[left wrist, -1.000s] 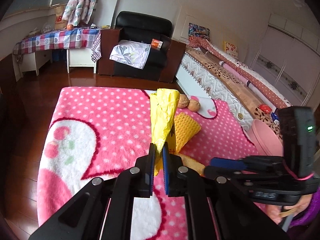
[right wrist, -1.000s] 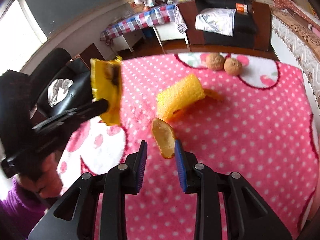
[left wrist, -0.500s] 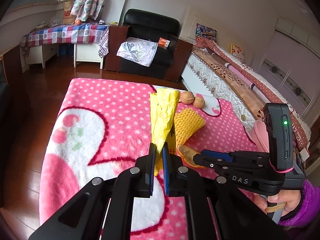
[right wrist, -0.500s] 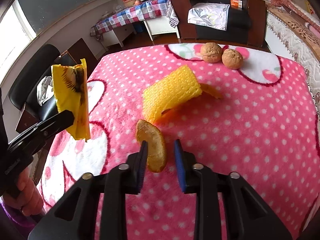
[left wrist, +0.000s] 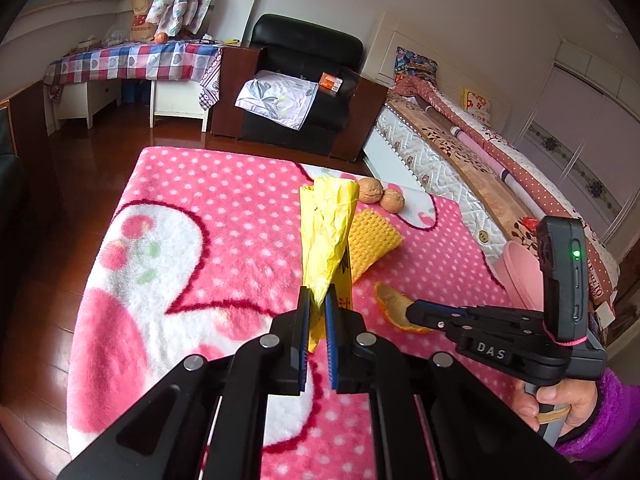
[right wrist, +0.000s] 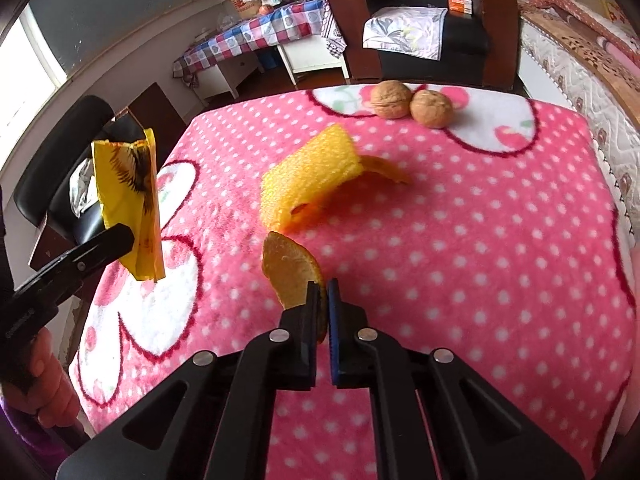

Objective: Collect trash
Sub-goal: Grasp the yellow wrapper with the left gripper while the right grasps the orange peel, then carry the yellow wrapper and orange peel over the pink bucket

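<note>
Right gripper (right wrist: 323, 294): jaws together on the near end of an orange peel (right wrist: 290, 270). The peel's free end curves up and away from the fingers, toward the far edge of the table (right wrist: 520, 280). Whether it has cleared the pink dotted cover or rests on it, I cannot tell from either view.

Left gripper (left wrist: 316, 306): clamped on the lower end of a yellow bag (left wrist: 326, 236), which stands upright above the jaws, mouth uppermost and pinched nearly flat.

Key relation: the bag hangs to the left of the peel, over the table's left side, well apart from it. The peel's long axis runs roughly along the right gripper's pointing line. Judgement: the right hand must carry the peel leftward and up to reach the bag's top, and the mouth looks too closed to take it without spreading.

Left on the table: a yellow mesh sleeve (right wrist: 308, 172) just beyond the peel, with a second peel (right wrist: 384, 168) at its far side; two walnuts (right wrist: 412, 106) near the far edge, touching each other.

View differences: the right wrist view shows the bag side-on, with its dark print and its gap from the peel. The left wrist view shows the bag edge-on, hiding part of the sleeve, and shows the right gripper (left wrist: 412, 308) from the side, its tips at the peel (left wrist: 394, 306), with a hand (left wrist: 560, 404) in a purple sleeve on the handle.
</note>
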Demonstrator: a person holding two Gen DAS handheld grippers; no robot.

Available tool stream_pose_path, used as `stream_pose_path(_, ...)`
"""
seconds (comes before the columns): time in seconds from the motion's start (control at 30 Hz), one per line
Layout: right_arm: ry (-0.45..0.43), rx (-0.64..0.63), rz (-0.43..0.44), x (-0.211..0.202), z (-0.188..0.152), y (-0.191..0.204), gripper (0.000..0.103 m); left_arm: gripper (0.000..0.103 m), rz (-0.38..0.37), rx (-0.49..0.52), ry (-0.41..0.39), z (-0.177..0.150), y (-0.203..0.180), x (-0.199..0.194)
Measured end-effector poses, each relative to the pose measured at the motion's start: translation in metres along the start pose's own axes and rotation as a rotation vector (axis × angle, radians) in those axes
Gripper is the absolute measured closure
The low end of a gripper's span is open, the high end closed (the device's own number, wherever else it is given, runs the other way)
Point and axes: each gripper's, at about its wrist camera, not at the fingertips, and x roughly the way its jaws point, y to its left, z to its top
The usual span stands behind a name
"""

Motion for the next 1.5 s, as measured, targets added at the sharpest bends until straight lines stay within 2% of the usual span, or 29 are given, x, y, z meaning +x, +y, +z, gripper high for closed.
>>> stream_pose_path(0.6,-0.141,0.057,-0.006,-0.079,-0.022,-0.040,0.098,0.097,-0.035,0.042,0.033,-0.006,-0.051,0.014)
stream_pose_path(1.03,-0.233,0.193,-0.059,-0.119,-0.040,-0.099,0.098,0.097,-0.097,0.122,0.058,-0.001,-0.116,0.033)
stream_pose_path(1.5,-0.314,0.338,-0.155,-0.159,-0.070,-0.169,0.098,0.097,-0.188,0.230,0.092,0.001,-0.208,0.065)
